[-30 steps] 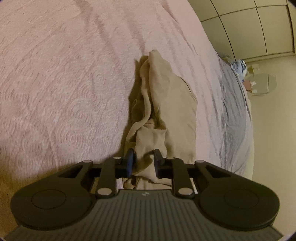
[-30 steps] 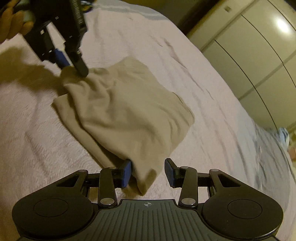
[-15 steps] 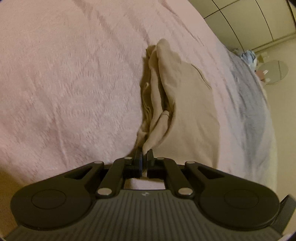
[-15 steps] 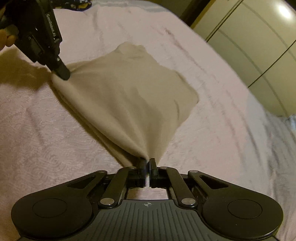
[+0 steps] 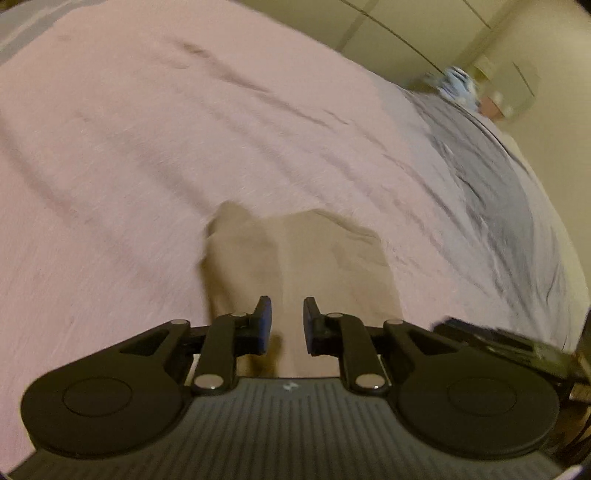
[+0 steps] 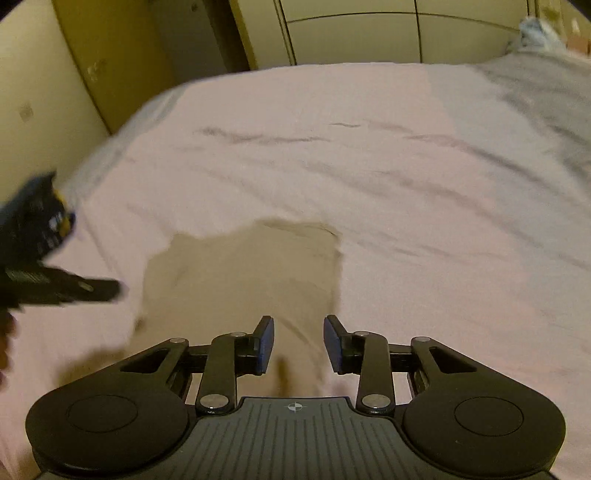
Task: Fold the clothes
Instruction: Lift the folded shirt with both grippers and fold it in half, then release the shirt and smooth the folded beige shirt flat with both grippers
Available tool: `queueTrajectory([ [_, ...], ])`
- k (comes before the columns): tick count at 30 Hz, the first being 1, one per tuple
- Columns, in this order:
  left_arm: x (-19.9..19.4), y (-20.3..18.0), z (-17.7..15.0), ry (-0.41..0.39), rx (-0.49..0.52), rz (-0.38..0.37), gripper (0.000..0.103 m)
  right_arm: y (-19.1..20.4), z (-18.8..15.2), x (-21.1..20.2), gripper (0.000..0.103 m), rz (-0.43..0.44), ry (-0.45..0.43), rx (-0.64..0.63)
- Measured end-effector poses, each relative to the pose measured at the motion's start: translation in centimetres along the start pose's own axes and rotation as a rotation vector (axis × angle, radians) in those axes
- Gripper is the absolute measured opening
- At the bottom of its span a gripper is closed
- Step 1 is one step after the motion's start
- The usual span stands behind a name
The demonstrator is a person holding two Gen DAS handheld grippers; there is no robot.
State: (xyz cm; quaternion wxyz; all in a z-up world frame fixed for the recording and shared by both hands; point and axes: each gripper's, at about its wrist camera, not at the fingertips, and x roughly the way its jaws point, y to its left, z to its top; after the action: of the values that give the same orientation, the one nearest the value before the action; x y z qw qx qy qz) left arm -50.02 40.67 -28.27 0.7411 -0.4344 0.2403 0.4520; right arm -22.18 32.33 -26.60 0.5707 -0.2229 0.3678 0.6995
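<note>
A beige garment (image 5: 306, 258) lies folded flat on the pink bedspread (image 5: 147, 147), straight ahead of both grippers. My left gripper (image 5: 286, 319) is open and empty, its jaws apart above the garment's near edge. My right gripper (image 6: 298, 339) is open and empty too, over the near part of the garment (image 6: 243, 280). The left gripper (image 6: 55, 284) shows blurred at the left edge of the right wrist view. Part of the right gripper (image 5: 509, 343) shows at the right of the left wrist view.
A grey blanket (image 5: 491, 173) covers the far right of the bed. Cream wardrobe doors (image 6: 369, 33) stand beyond the bed. A blue-white bundle (image 5: 458, 83) and a box lie on the floor at the far right. The pink bedspread (image 6: 406, 184) stretches wide around the garment.
Both grippers were shut on the garment's corners half a second ago; now both are open and the garment lies flat on the bed. Both views have swung and are blurred.
</note>
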Motion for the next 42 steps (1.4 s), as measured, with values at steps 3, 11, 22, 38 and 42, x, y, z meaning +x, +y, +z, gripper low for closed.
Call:
queueTrajectory([
  [3,2.7,1.6,-0.4,0.028,-0.014,0.038,0.005,-2.0,-0.5,3.3,0.025,-0.007,0.038,0.067],
  [11,0.1,4.1,-1.4,-0.005,-0.120,0.070,0.001,-7.3,0.1,0.9,0.025,0.065,-0.009,0.369],
  [22,0.6,1.4,-1.5,0.045,-0.053,0.089,0.004,-2.0,-0.8,1.1,0.026,-0.005,0.108,0.116],
  [38,7.0,2.2,3.0,0.039,0.013,0.212,0.004,-1.9,3.7,11.5,0.026,-0.128,0.124,-0.022],
  [42,6.2,1.3,3.2,0.039,0.033,0.218,0.005,-1.7,4.2,11.0,0.026,-0.145,0.128,-0.009],
])
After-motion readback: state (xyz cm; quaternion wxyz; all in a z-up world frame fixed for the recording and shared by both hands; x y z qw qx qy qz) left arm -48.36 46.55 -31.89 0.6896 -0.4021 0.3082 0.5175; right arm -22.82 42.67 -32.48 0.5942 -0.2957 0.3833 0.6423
